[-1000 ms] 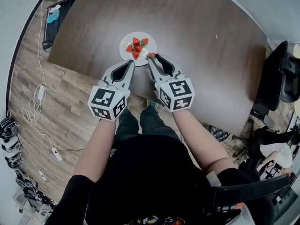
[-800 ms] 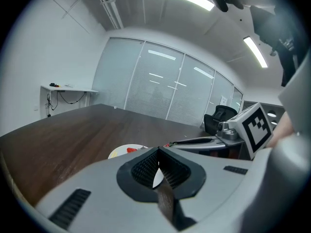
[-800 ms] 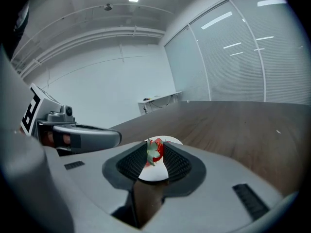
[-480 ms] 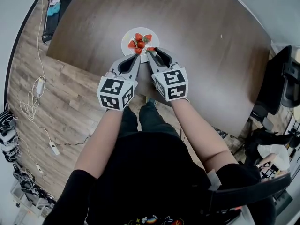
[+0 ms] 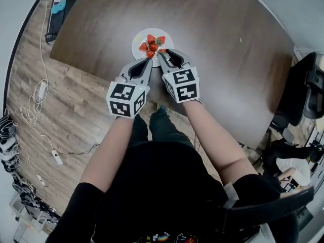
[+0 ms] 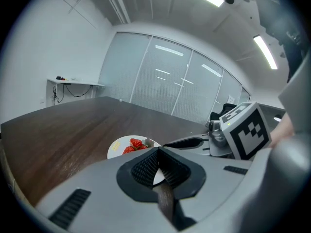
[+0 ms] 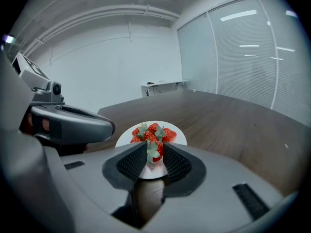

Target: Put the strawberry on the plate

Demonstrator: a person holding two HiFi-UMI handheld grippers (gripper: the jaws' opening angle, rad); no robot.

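A small white plate point(image 5: 137, 39) lies on the dark wooden table point(image 5: 217, 44) with several red strawberries point(image 5: 152, 43) heaped on it. My right gripper point(image 5: 163, 51) is shut on one more strawberry point(image 7: 155, 151), held by its leafy end between the pads, right at the plate's near rim point(image 7: 125, 137). The heap point(image 7: 153, 132) lies just beyond it. My left gripper point(image 5: 149, 61) is shut and holds nothing, just short of the plate point(image 6: 118, 147), beside the right gripper point(image 6: 190, 142). The heaped strawberries point(image 6: 135, 145) show past its jaws.
The table's near edge point(image 5: 101, 72) runs just under both grippers, above wood flooring. Cables and a power strip point(image 5: 38, 110) trail on the floor at left. Black office chairs point(image 5: 298, 95) stand at right. A dark case point(image 5: 53, 22) lies on the floor at upper left.
Both grippers have moved forward toward the plate. The right one has carried its strawberry from beside the plate to the plate's near rim.
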